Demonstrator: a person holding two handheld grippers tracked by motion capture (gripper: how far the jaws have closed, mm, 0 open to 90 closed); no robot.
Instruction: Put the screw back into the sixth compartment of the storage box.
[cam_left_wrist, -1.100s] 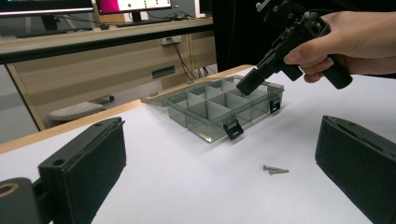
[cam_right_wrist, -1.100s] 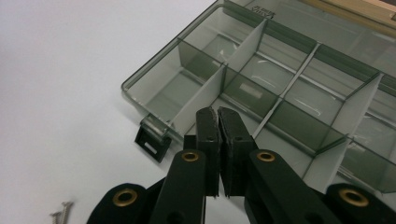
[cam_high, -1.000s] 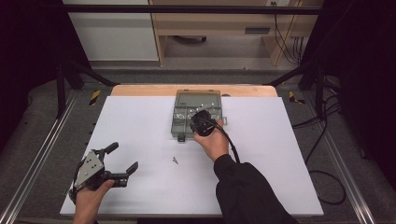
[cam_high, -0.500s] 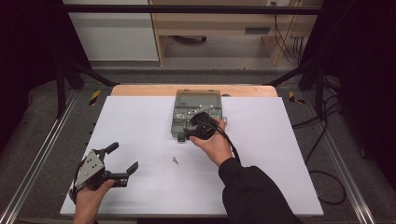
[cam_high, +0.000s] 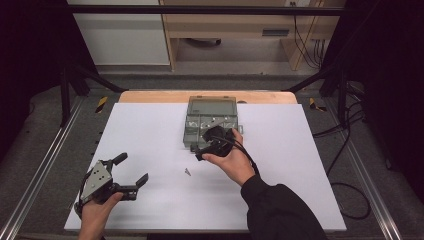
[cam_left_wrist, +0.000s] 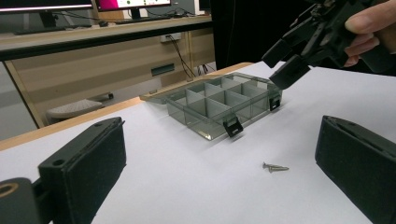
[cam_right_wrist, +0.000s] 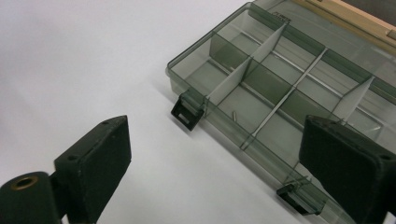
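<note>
While the right gripper hung just above the near edge of the compartment box, its jaws had just been opening and stood wide with nothing between them. A small screw lay in a near compartment by the front latch. One loose screw lay on the white table, toward the person and to the left of that gripper, its long axis roughly across the table. The left gripper, jaws spread and empty, rested well apart at the near left; the right hand was judged the nearer to the screw.
</note>
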